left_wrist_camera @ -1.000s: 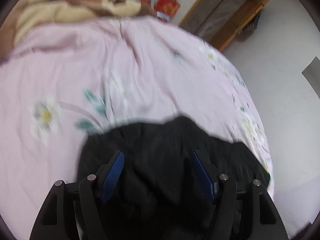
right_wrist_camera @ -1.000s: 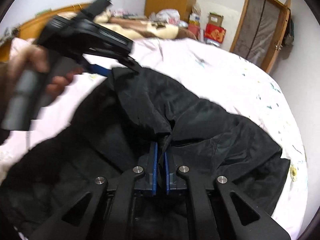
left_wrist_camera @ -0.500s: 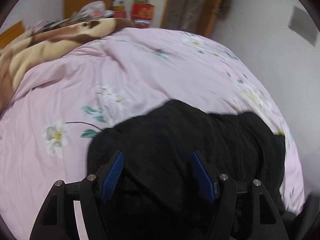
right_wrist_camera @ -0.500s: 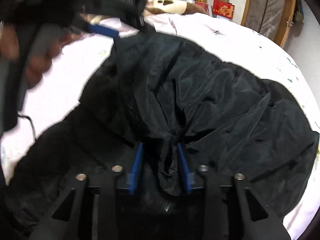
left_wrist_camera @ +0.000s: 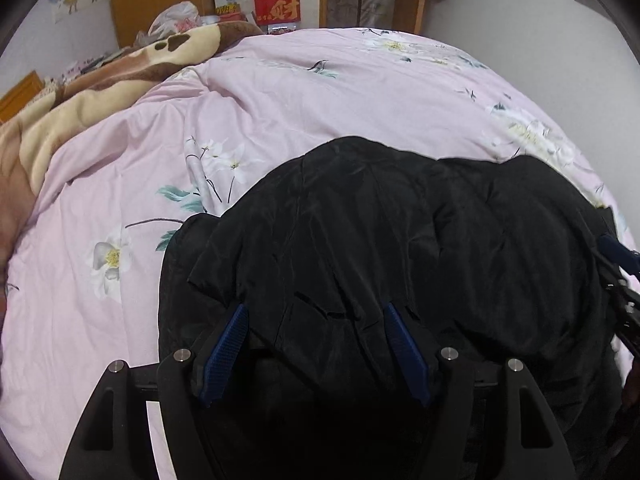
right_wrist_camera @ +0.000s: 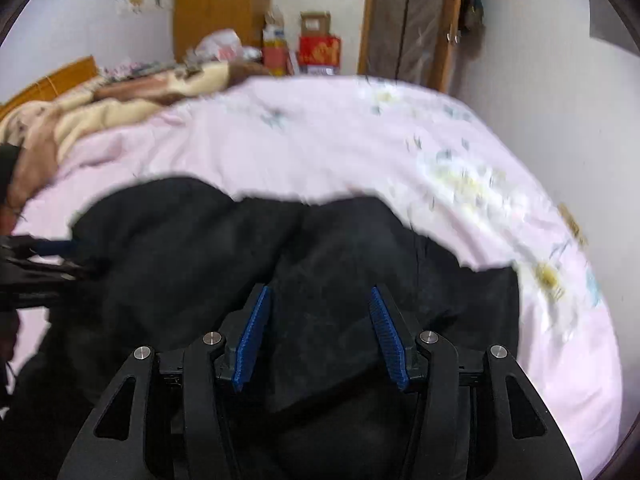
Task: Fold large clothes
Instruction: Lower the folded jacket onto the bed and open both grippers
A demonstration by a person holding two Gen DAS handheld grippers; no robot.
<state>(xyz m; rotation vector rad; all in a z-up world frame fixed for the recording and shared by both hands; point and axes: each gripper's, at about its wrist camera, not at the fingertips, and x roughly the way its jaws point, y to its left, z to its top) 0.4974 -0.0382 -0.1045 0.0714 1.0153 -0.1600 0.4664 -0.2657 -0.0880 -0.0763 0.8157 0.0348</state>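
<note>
black, faintly shiny fabric fills the space under both my tongs: the black jacket [left_wrist_camera: 400, 240] lies bunched on the pink floral sheet [left_wrist_camera: 280, 92], its far edge humped ahead of my fingers and its bulk running back beneath them.

my left tongs [left_wrist_camera: 314, 350] point steeply down over the garment. the blue pads [left_wrist_camera: 226, 348] stand wide apart, and cloth lies between and below them, but neither pad presses on it, so i hold nothing there. off to the right of these tongs, at the edge of the view, i can see the tip of my other tool against the jacket's side.

my right tongs [right_wrist_camera: 320, 336] are opening, the blue pads [right_wrist_camera: 252, 336] parted with a dark fold of the jacket lying loose between them and nothing pinched. this view is blurred. to the left of these tongs the fingers of my left tool reach in over the cloth.

ahead of both tongs, past the jacket, the sheet stretches away bare. far to the front left lies a brown and cream blanket [left_wrist_camera: 80, 92], and beyond the bed stand a red box [left_wrist_camera: 278, 10] and a wooden door frame [right_wrist_camera: 404, 20].
</note>
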